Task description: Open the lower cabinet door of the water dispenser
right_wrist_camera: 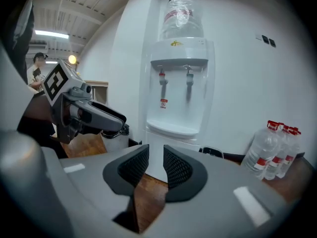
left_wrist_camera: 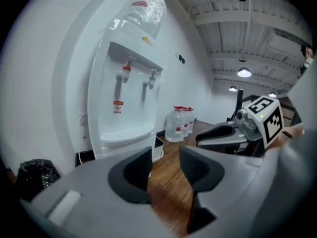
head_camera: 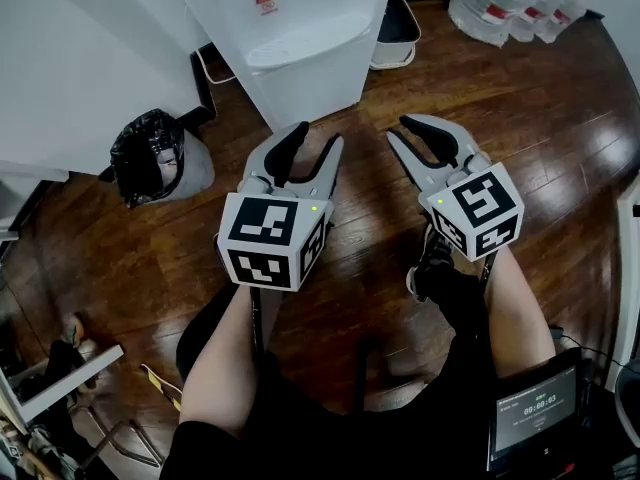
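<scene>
Left gripper (head_camera: 318, 138) before red-labelled water dispenser (head_camera: 300, 53)

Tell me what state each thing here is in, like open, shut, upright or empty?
cabinet door, shut.
left gripper, jaws open, nothing between them.
right gripper, jaws a little apart, nothing between them.
top bottle, upside down, seated.
spare bottles, upright, capped.
bin, lined with a black bag.

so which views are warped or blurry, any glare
Left gripper view: fisheye, dark corners, water dispenser bowed, near jaws soft. Right gripper view: same fisheye, dispenser straighter. Head view: sharpest, mild edge curve, sheen on the wood floor.
</scene>
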Tool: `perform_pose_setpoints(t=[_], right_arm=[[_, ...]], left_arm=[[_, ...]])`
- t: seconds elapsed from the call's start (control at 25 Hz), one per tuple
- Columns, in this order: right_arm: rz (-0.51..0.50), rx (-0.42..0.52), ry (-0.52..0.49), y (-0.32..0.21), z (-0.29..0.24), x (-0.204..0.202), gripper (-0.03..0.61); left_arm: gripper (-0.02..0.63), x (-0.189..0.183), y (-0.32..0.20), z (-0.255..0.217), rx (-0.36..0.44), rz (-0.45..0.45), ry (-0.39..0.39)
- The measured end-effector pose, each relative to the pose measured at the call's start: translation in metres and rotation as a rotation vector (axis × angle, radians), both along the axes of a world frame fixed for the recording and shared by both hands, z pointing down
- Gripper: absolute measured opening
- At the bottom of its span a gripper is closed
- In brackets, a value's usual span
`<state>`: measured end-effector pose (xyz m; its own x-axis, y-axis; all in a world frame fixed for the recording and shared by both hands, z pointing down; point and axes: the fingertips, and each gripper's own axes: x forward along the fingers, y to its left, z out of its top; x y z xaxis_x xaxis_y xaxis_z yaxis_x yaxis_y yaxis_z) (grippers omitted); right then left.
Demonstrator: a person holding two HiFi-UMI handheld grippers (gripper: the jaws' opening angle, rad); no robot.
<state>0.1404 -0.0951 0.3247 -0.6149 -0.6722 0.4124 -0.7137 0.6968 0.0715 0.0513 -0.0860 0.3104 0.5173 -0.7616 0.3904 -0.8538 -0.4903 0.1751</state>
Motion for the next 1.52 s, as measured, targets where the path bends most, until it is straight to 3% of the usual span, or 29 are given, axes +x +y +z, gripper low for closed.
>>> perform_pose_setpoints(t=[0.68,0.96,1.12,1.36,1.52], right_arm=[[-0.043,-0.109,0.152,-0.085,0.058,0.022,0.129],[-0.055,-0.155,0.208,-0.109,0.084,0.032,0.143],[-0.058,-0.147,0.210,-0.118,0.083,0.029,0.146],[-0.061,-0.156,0.226,-0.128,0.093,0.025,0.149],[-0.068,-0.215,0.237,-0.137,0.112,0.026,0.220]], left_arm=[[0.193,0.019,-0.051,0.037,-0.100,0.041,-0.038],[0.193,0.035,-0.061,0.071,-0.140,0.083,-0.098],[0.193,0.045,-0.059,0.075,-0.196,0.106,-0.054],[0.193,0.048,-0.058,0.078,-0.212,0.135,-0.049],[0.193,0.049,-0.063,0.084,-0.202,0.159,-0.070]])
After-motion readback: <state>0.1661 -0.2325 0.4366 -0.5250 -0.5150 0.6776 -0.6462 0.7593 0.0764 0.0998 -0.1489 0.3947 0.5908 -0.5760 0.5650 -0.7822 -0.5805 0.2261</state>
